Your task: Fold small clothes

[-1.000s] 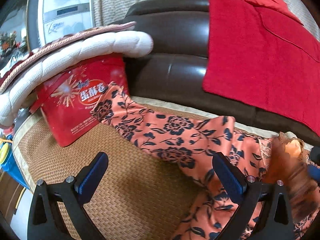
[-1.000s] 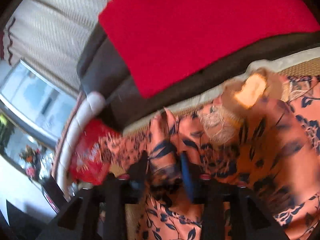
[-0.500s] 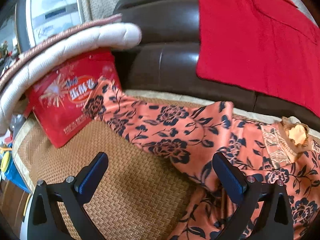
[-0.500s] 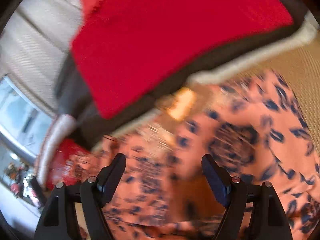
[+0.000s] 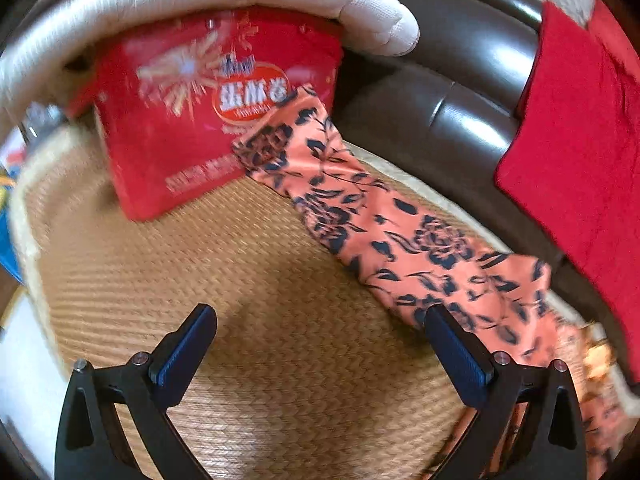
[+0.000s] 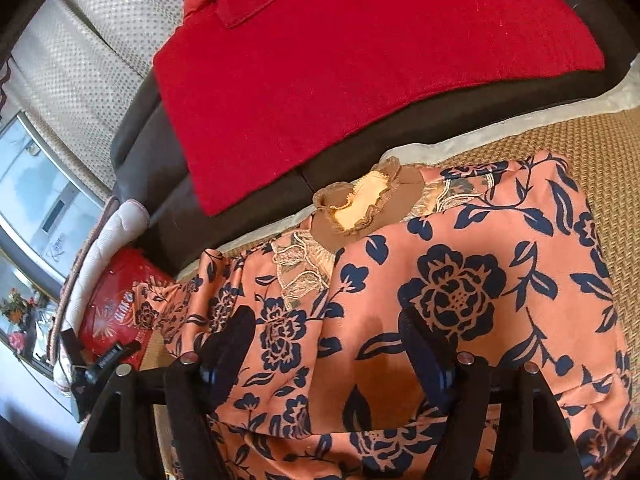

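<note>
While the sofa (image 6: 144, 168) fills the back with a red towel (image 6: 340, 60) draped at 12 o'clock, your blouse (image 6: 480, 300) lies on the mat (image 5: 260, 300), collar (image 6: 360, 200) at 12, sleeve (image 5: 360, 216) running toward 10 and touching the red bag (image 5: 192, 120). Your right gripper (image 6: 326, 344) is spread wide over the blouse, gripping nothing. Your left gripper (image 5: 320, 344) is spread wide too, over bare mat, sleeve just past its 3 o'clock finger.
</note>
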Demonstrator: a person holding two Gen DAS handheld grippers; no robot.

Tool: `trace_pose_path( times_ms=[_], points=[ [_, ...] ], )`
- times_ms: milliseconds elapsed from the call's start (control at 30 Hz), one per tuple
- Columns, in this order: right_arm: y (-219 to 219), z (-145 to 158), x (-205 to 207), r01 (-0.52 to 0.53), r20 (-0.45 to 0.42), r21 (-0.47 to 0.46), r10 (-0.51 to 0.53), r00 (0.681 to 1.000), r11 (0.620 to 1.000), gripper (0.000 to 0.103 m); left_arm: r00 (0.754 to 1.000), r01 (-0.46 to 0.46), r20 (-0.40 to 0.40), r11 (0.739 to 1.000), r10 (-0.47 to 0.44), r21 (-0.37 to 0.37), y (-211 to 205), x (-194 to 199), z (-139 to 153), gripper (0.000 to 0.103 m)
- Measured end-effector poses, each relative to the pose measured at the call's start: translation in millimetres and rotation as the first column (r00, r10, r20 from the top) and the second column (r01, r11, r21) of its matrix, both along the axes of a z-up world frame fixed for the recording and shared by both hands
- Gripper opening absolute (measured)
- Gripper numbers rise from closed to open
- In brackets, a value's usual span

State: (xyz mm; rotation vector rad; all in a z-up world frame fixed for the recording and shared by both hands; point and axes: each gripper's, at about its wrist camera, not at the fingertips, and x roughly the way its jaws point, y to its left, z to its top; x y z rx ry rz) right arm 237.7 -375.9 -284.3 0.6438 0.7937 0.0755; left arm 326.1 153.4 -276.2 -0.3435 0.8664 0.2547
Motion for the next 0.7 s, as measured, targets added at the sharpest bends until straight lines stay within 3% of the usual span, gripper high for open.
trace_pose_path(
  times_ms=[167, 233, 300, 367, 600, 700],
  points=[
    [0.4, -1.8, -0.5, -0.005, -0.001, 0.009, 0.005, 1.0, 1.0, 0.077, 0.999, 0.042, 0.04, 0.986, -0.036, -0.16, -0.9, 9.3, -5.8, 0.1],
    [3.8, -1.8, 0.4, -0.013, -0.001, 0.005, 0.013, 1.0, 1.0, 0.077, 0.997, 0.077, 0.039, 0.974, -0.07, -0.214, -8.0, 15.4, -9.8, 0.089],
    [8.5, -1.8, 2.1, -0.02, 0.0, -0.003, 0.02, 1.0, 1.0, 0.077, 0.992, 0.123, 0.022, 0.952, -0.122, -0.281, -18.1, 19.2, -16.4, 0.067],
    [10.5, -1.5, 2.6, -0.025, 0.001, -0.008, 0.025, 1.0, 1.0, 0.077, 0.986, 0.156, 0.001, 0.925, -0.166, -0.345, -28.3, 24.4, -24.3, 0.061],
    [9.9, -1.1, 2.2, -0.018, 0.002, -0.004, 0.018, 1.0, 1.0, 0.077, 0.991, 0.093, -0.039, 0.874, -0.127, -0.477, -35.5, 34.9, -42.8, 0.061],
    [8.0, -1.3, 1.9, -0.016, 0.002, 0.002, 0.016, 1.0, 1.0, 0.077, 0.996, 0.067, -0.011, 0.845, -0.085, -0.53, -31.0, 39.6, -50.4, 0.059]
  ],
)
